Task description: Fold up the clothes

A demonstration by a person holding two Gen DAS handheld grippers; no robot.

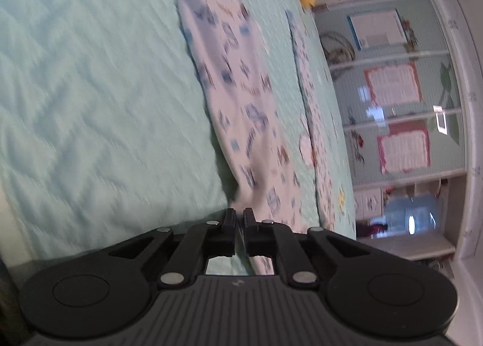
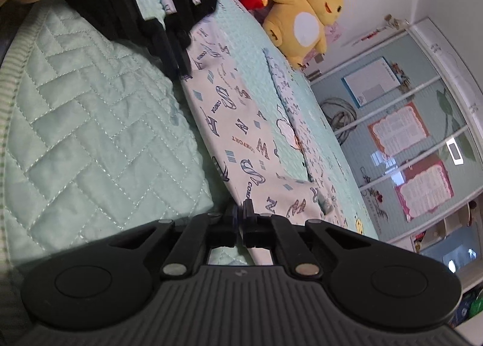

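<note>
Honestly, your right gripper (image 2: 240, 213) and left gripper (image 1: 239, 216) both pinch the floppy printed garment (image 2: 241, 147) hem at 6 o'clock; light, slippery-soft, so grip edges.

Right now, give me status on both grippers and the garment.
Left gripper and right gripper both shut on letter-print garment. Garment stretched along quilted bedspread. Yellow plush toy beyond, clear.
</note>
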